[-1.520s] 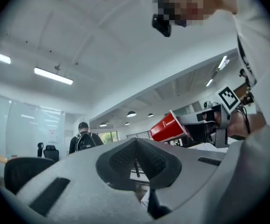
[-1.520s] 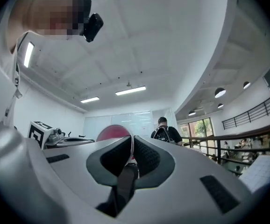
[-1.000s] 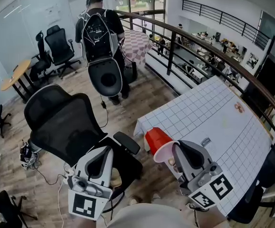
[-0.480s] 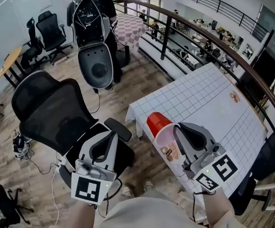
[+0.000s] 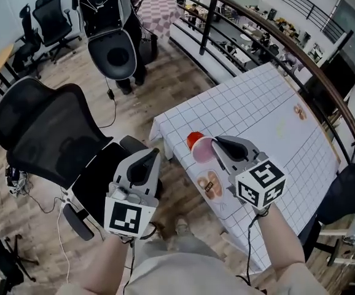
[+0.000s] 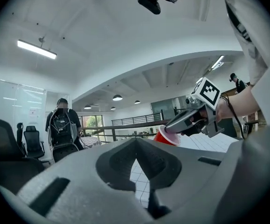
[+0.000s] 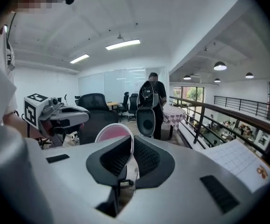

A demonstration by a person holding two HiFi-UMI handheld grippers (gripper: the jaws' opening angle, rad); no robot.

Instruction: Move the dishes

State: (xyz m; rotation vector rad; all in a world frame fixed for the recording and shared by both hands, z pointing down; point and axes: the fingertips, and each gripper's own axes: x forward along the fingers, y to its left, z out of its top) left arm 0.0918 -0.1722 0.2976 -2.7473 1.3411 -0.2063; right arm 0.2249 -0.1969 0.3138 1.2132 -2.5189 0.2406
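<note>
The checked table [image 5: 269,121] is filling the frame's right side. Over its left corner the right gripper [image 5: 217,149] is pinching the rim of the red cup [image 5: 196,145], base pointing upper left. The left gripper [image 5: 152,158], jaws pressed together and empty, is hanging lower left, off the table.

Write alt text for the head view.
Seen from above, the right gripper holds a red cup by its rim, near the edge of a table with a white grid cloth. The left gripper, fingers together and empty, hangs above a black office chair.
</note>
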